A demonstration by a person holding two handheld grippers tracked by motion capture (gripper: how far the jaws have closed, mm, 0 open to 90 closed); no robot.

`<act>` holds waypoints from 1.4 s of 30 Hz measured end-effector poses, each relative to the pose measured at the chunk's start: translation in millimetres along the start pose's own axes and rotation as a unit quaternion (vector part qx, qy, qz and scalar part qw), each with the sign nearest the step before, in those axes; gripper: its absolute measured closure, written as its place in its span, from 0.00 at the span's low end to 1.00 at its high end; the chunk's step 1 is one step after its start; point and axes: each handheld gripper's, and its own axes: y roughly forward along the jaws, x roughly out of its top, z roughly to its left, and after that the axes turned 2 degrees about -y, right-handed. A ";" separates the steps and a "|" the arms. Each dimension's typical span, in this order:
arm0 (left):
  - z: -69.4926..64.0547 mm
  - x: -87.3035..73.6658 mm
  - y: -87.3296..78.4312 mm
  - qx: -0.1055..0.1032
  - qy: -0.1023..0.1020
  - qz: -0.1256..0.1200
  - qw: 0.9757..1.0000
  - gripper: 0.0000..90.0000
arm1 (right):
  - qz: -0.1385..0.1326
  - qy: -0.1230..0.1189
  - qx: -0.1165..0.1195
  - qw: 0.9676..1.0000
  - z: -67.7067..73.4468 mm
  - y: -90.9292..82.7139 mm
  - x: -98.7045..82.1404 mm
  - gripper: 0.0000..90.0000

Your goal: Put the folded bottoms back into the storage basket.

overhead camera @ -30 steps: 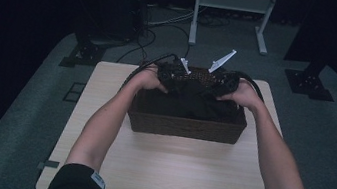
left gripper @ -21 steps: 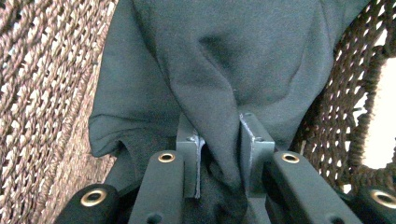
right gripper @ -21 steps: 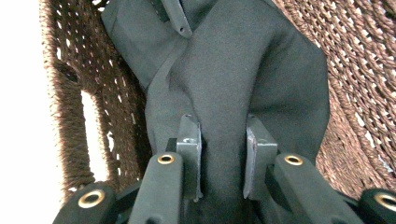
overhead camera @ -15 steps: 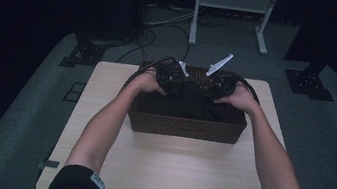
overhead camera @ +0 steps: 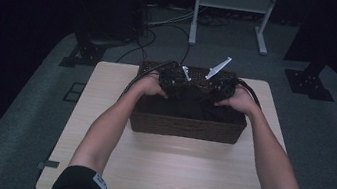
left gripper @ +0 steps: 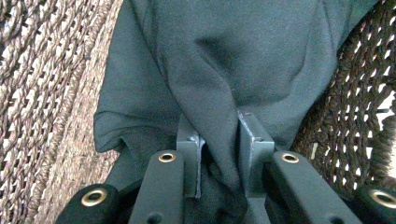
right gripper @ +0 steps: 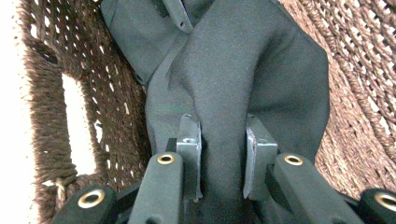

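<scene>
While the pale wooden table (overhead camera: 164, 175) spreads wide beneath my forearms, the dark woven basket (overhead camera: 187, 126) sits on its far half, long side toward me. Inside that basket lies the dark cloth (overhead camera: 190, 105), bunched into folds against the wicker walls. From above, both my hands reach over the near rim and down into the basket, the two close together over the cloth. My left gripper (left gripper: 219, 161) is clenched on a raised fold of the cloth, which stands pinched between the two pads and spills out above them, the weave of the basket on both sides. My right gripper (right gripper: 223, 161) is clenched the same way on another ridge of the cloth, with the handle opening (right gripper: 77, 126) in the basket's wall bright just beside it.
</scene>
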 end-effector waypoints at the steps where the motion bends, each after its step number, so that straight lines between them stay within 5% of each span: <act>1: -0.4 0.0 1.0 0.000 0.000 0.002 1.000 0.81 | 0.002 0.002 0.001 1.000 0.2 0.5 -0.4 0.79; 34: -1.4 -2.0 17.8 0.008 -0.008 0.002 1.000 0.82 | 0.039 0.024 -0.005 0.999 -4.7 17.5 -13.4 0.76; 42: 0.9 -6.3 13.6 0.028 -0.024 -0.009 0.999 0.65 | 0.023 0.043 -0.017 0.999 -7.0 11.4 -12.5 0.65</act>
